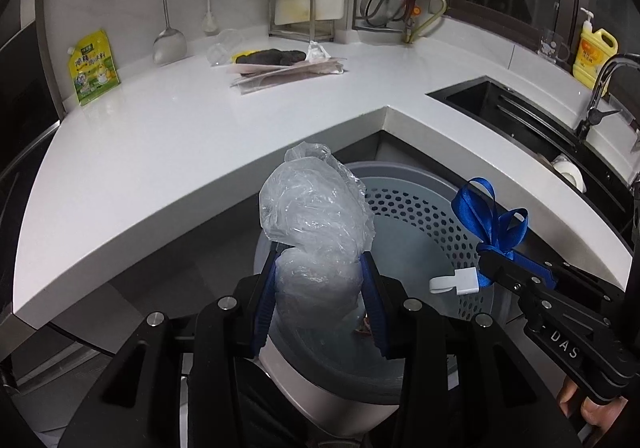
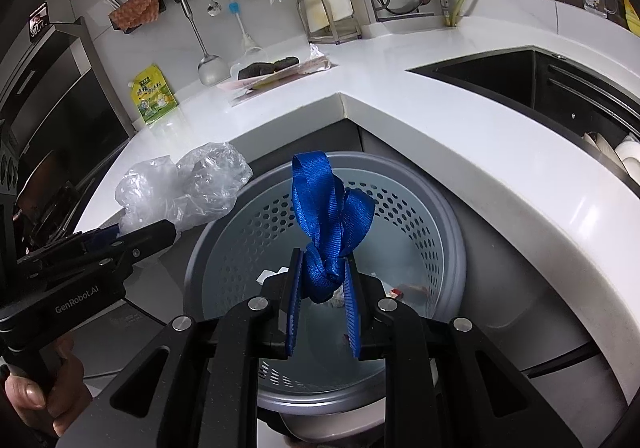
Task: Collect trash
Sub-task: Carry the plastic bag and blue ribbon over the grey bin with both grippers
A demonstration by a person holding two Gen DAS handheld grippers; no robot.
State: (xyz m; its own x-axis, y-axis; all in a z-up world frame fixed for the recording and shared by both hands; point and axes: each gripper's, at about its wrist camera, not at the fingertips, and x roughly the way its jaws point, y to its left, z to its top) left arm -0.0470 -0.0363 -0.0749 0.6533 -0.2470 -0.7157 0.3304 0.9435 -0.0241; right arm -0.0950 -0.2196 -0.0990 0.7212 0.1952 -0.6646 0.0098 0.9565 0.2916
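Note:
My left gripper (image 1: 320, 264) is shut on a crumpled clear plastic bag (image 1: 316, 208) and holds it above the left rim of a round grey perforated trash bin (image 1: 424, 208) that stands below the counter corner. My right gripper (image 2: 322, 268) is shut on a knotted blue strap (image 2: 328, 208) and holds it over the bin's opening (image 2: 400, 216). A white tag (image 1: 460, 282) hangs from the strap. A few scraps lie in the bin's bottom (image 2: 404, 292). The right gripper shows in the left wrist view (image 1: 490, 258), and the left gripper in the right wrist view (image 2: 160, 232) with the bag (image 2: 184, 188).
A white L-shaped counter (image 1: 180, 152) wraps around the bin. On it lie a flat wrapper pile with a dark item (image 1: 280, 64), a yellow-green pouch (image 1: 94, 66) and a yellow soap bottle (image 1: 594, 52). A black sink (image 2: 520, 76) is at the right. Utensils hang on the wall.

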